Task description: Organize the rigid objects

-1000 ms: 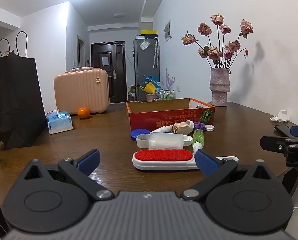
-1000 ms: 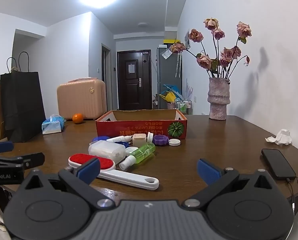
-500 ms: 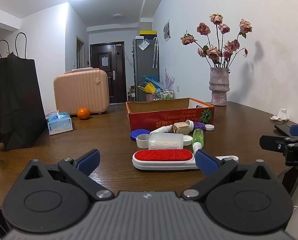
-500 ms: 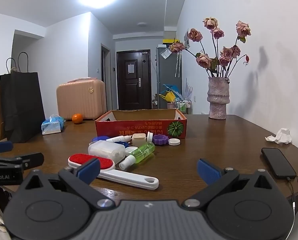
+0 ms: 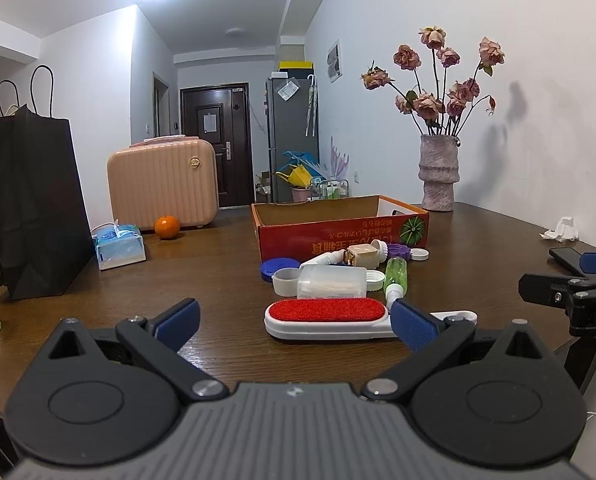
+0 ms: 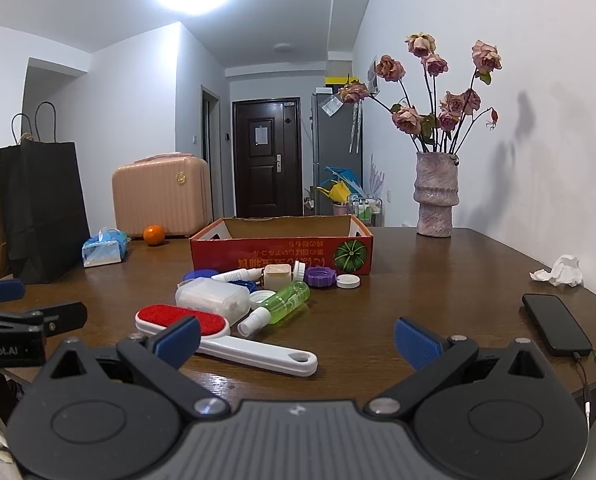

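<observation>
A red cardboard box (image 5: 339, 224) (image 6: 282, 250) stands open on the brown table. In front of it lies a cluster: a white lint brush with a red pad (image 5: 325, 316) (image 6: 202, 326), a clear plastic case (image 5: 331, 282) (image 6: 212, 298), a green spray bottle (image 5: 395, 274) (image 6: 284, 304), a purple lid (image 6: 319, 277), a blue lid (image 5: 278, 268), white caps and a small beige bottle (image 6: 277, 274). My left gripper (image 5: 294, 322) is open and empty just short of the brush. My right gripper (image 6: 296, 336) is open and empty near the brush handle.
A black paper bag (image 5: 34, 200), a tissue pack (image 5: 120, 246), an orange (image 5: 166, 227) and a pink case (image 5: 162, 184) stand at the left. A vase of dried roses (image 6: 435, 196), a crumpled tissue (image 6: 559, 274) and a phone on a cable (image 6: 555, 322) are at the right.
</observation>
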A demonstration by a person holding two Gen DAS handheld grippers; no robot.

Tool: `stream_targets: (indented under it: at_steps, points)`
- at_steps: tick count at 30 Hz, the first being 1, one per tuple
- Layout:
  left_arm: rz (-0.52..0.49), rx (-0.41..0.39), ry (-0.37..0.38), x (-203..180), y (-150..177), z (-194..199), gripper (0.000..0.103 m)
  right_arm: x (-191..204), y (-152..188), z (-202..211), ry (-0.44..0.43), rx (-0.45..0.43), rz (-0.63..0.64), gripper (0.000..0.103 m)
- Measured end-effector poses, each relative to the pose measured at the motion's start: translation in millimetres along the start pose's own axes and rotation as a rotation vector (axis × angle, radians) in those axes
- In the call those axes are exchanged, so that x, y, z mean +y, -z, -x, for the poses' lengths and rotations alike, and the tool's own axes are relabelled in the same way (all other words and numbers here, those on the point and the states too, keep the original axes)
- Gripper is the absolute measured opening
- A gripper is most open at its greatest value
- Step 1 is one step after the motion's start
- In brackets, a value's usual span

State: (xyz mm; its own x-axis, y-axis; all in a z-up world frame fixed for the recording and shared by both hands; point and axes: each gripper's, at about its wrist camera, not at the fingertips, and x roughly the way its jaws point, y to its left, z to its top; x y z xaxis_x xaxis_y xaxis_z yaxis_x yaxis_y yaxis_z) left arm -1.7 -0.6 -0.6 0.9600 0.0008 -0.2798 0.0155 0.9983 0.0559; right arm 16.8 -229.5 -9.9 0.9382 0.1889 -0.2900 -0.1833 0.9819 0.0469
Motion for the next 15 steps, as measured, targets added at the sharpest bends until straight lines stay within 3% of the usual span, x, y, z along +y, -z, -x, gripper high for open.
stream_targets:
  at_steps: [15]
  points:
    - [-0.018,0.009,-0.001,-2.6,1.3,-3.5,0.103,-3.2,0.9,1.2,-0.004,-0.021,-0.009,0.103]
